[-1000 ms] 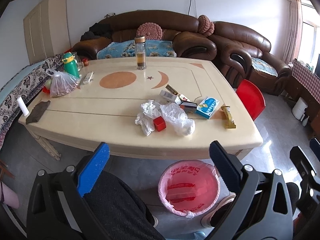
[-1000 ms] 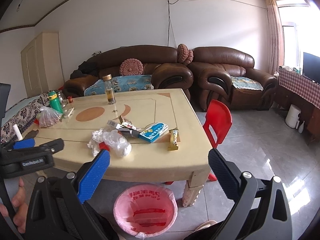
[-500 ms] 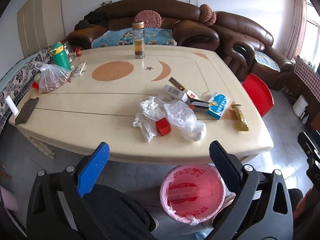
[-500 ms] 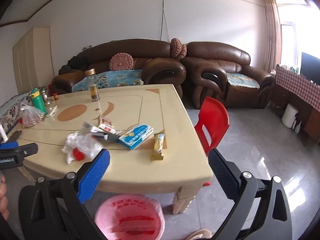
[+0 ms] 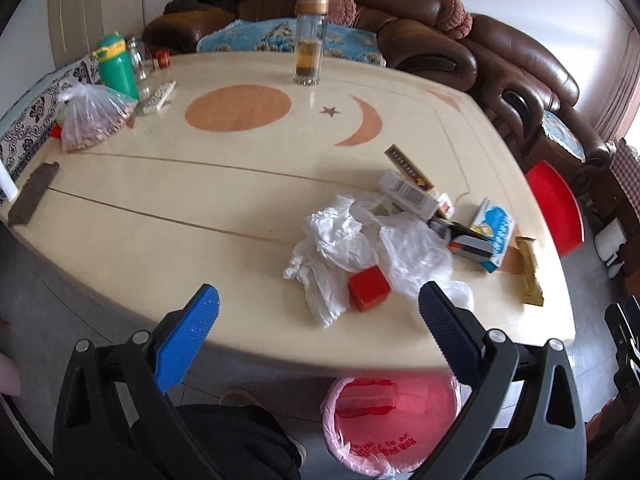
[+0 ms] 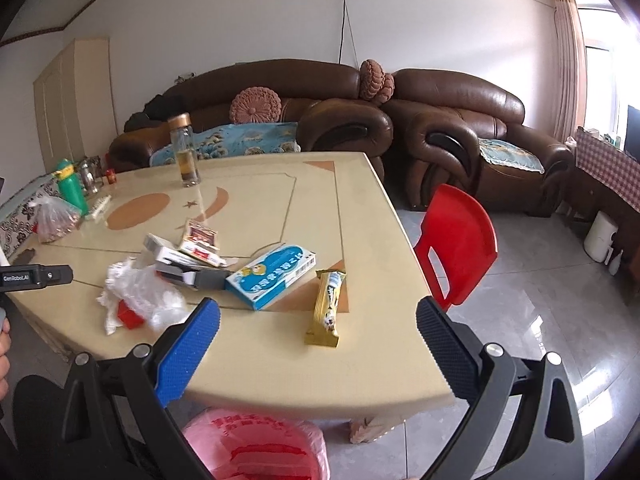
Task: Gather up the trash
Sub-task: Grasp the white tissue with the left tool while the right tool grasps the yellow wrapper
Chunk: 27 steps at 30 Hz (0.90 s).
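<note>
Table edge (image 5: 360,364) hides pink bin (image 5: 384,420) partly; left tool (image 5: 316,312), right tool (image 6: 318,324) wide, empty.

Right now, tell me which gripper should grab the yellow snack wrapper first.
Right. The right gripper is open, and the yellow snack wrapper lies between its fingers near the table edge. The left gripper, also open, faces the crumpled tissue and red box instead.
</note>
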Each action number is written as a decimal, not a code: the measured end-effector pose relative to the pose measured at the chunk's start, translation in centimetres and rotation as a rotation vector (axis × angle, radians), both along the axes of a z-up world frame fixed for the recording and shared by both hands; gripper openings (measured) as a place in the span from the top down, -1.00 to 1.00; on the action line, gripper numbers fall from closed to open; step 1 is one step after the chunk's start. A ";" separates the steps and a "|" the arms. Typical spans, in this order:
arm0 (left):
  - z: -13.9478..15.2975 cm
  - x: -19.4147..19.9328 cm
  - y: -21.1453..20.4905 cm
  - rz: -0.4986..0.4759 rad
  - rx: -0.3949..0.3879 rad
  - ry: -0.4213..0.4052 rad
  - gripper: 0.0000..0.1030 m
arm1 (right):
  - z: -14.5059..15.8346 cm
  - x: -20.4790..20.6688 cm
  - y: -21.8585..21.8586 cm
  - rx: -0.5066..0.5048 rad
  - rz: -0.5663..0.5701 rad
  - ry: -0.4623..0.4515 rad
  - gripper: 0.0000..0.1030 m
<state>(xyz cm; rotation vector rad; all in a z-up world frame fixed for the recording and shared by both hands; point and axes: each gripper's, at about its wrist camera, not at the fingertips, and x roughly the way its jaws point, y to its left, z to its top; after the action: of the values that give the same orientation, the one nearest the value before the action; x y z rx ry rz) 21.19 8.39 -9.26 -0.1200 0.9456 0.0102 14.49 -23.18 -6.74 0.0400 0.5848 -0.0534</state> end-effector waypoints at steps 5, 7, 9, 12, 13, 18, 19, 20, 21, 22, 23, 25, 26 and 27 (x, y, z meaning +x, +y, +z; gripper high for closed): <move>-2.4 2.9 0.0 -0.013 0.028 0.043 -0.90 | -2.2 3.4 -0.1 0.000 0.006 0.037 -0.87; -3.0 3.9 0.1 -0.019 0.032 0.051 -0.90 | -3.1 4.4 -0.2 -0.007 0.009 0.045 -0.87; -3.8 5.0 0.1 -0.029 0.033 0.067 -0.90 | -3.9 5.3 -0.3 -0.011 0.011 0.052 -0.87; -4.6 6.1 -0.1 -0.042 0.036 0.076 -0.90 | -5.1 6.6 -0.4 -0.018 0.011 0.060 -0.87; -4.8 6.3 -0.2 -0.046 0.039 0.079 -0.90 | -5.5 7.1 -0.5 -0.025 0.011 0.064 -0.87; -6.0 7.3 -0.3 -0.059 0.044 0.097 -0.90 | -7.8 9.3 -1.0 -0.052 -0.003 0.108 -0.87; -6.2 7.5 -0.3 -0.060 0.045 0.098 -0.90 | -8.2 9.5 -1.2 -0.046 -0.003 0.119 -0.87; -6.4 7.6 -0.2 -0.063 0.042 0.099 -0.90 | -8.6 9.8 -1.3 -0.043 -0.005 0.128 -0.87; -6.5 7.7 -0.1 -0.065 0.035 0.096 -0.90 | -9.0 10.1 -1.5 -0.042 -0.008 0.136 -0.87; -6.6 7.8 0.1 -0.062 0.031 0.097 -0.90 | -9.4 10.4 -1.5 -0.042 -0.008 0.145 -0.87; -6.8 8.0 0.3 -0.059 0.031 0.100 -0.90 | -9.7 10.7 -1.5 -0.044 -0.008 0.150 -0.87; -7.2 8.3 0.5 -0.057 0.026 0.109 -0.90 | -10.0 11.0 -1.4 -0.052 -0.006 0.153 -0.87; -7.3 8.4 0.6 -0.059 0.021 0.115 -0.90 | -10.1 11.2 -1.4 -0.057 -0.005 0.152 -0.87; -7.6 8.5 0.8 -0.061 0.015 0.120 -0.90 | -10.2 11.3 -1.3 -0.066 -0.004 0.150 -0.87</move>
<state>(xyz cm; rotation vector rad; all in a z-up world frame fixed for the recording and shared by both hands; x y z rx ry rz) 29.70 9.15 -16.81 -0.0774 1.0689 -0.0323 25.77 -24.45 -16.94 -0.0268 0.7321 -0.0797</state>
